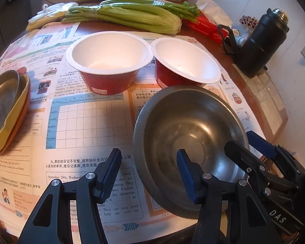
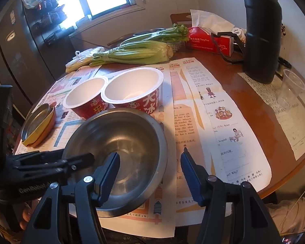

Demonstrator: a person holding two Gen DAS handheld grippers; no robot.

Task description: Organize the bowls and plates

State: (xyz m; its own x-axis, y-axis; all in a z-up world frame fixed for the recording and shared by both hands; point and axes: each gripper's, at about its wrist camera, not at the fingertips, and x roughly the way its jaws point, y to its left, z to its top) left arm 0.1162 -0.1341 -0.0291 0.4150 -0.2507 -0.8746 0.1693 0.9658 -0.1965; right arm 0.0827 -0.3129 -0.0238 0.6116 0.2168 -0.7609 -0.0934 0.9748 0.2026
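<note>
Both my grippers, left (image 1: 149, 174) and right (image 2: 150, 174), jaws apart, straddling opposite rims of steel bowl (image 1: 185, 134) on newspaper (image 1: 87, 122). Risk: thin slick rim slips, bowl knocks paper bowls (image 1: 109, 57).

Steel bowl (image 1: 185, 134) before 2 paper bowls (image 1: 109, 61), plates (image 1: 4, 109) left.

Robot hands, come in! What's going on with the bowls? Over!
Both grippers, left and right, open, empty. Steel bowl straddled by both jaws, ungripped. Two paper bowls behind. Nothing blocking.
</note>
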